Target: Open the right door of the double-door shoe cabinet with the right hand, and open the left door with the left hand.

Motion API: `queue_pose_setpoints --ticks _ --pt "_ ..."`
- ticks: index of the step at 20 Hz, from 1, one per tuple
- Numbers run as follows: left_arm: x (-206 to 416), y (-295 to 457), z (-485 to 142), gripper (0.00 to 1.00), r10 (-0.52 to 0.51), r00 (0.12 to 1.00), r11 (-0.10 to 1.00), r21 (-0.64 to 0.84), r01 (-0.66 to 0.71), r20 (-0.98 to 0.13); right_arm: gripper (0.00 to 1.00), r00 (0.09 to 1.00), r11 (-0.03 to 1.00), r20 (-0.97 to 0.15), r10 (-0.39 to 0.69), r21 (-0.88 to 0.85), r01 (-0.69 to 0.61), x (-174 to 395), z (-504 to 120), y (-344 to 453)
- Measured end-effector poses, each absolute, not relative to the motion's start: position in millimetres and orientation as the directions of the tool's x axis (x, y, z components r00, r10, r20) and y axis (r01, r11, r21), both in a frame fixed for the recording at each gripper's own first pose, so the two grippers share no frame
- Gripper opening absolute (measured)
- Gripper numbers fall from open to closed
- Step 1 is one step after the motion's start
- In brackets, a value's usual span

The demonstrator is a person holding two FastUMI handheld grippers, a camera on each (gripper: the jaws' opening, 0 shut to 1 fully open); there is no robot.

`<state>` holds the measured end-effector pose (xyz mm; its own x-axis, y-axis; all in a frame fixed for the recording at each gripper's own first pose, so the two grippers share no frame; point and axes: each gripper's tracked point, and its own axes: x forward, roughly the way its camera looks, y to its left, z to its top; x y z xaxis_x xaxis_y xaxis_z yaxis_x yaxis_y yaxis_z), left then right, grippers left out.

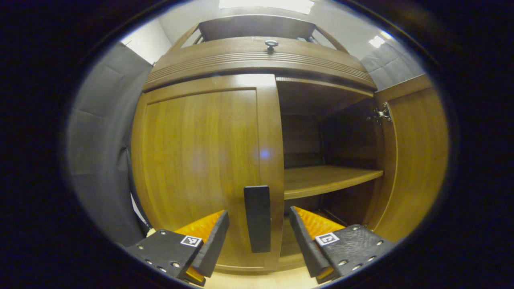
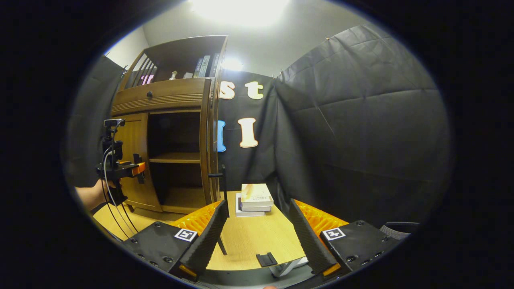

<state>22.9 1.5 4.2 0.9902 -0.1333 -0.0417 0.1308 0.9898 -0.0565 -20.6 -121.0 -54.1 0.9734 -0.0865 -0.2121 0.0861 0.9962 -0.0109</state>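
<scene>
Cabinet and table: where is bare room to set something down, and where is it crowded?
Bare: the shelf behind the open right door, and the cabinet floor below it. The table is bare between the books and a small black part near its edge. Crowded: the left gripper straddles the left door's handle.

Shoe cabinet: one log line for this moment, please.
right door: open | left door: closed | left gripper: jaws open around left door handle | right gripper: open, clear of cabinet
</scene>
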Motion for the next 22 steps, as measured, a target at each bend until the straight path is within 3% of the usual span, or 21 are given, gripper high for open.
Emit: queue_pose_setpoints --ticks 1,2,4,6,8,9,10,11,12,18,20,22 --pt "26 2 2 0.67 -0.133 0.990 0.990 -0.057 0.130 -0.048 0.92 0.974 0.996 -0.213 -0.083 -0.011 0.083 -20 -55 -121" --pt "27 0 1 0.63 -0.132 0.990 0.990 -0.061 0.129 -0.054 0.92 0.974 0.997 -0.212 -0.081 -0.010 0.081 -19 -55 -121" --pt "29 -2 -2 0.63 -0.135 0.989 0.989 -0.067 0.131 -0.065 0.97 0.974 0.997 -0.213 -0.072 -0.003 0.073 -17 -58 -122" --pt "32 -2 -3 0.63 -0.134 0.988 0.990 -0.064 0.129 -0.074 0.92 0.976 0.998 -0.210 -0.065 0.008 0.068 -11 -55 -117" --pt "36 -4 -6 0.42 -0.120 0.990 0.991 -0.069 0.115 -0.069 0.92 0.976 0.998 -0.208 -0.057 0.018 0.062 -7 -56 -116" --pt "35 -1 -5 0.32 -0.117 0.990 0.992 -0.057 0.113 -0.077 0.97 0.977 0.998 -0.206 -0.053 0.022 0.059 -6 -57 -116" --pt "34 1 -7 0.33 -0.111 0.991 0.992 -0.062 0.106 -0.079 0.97 0.978 0.998 -0.205 -0.048 0.025 0.054 -5 -58 -115" --pt "36 -1 -8 0.22 -0.112 0.990 0.992 -0.067 0.106 -0.088 0.97 0.978 0.999 -0.203 -0.041 0.027 0.047 -2 -59 -116" --pt "32 -1 -8 0.20 -0.111 0.989 0.992 -0.073 0.104 -0.099 0.92 0.979 0.999 -0.202 -0.035 0.027 0.041 1 -60 -115" --pt "20 3 -7 0.22 -0.094 0.990 0.993 -0.085 0.085 -0.106 0.92 0.981 0.999 -0.194 0.030 0.046 -0.021 16 -67 -107" --pt "14 6 -6 0.17 -0.093 0.990 0.993 -0.088 0.084 -0.104 0.97 0.981 0.998 -0.187 0.054 0.050 -0.045 21 -68 -102" --pt "10 8 -6 0.23 -0.093 0.990 0.992 -0.090 0.084 -0.103 0.97 0.981 0.997 -0.184 0.066 0.056 -0.057 24 -70 -99"
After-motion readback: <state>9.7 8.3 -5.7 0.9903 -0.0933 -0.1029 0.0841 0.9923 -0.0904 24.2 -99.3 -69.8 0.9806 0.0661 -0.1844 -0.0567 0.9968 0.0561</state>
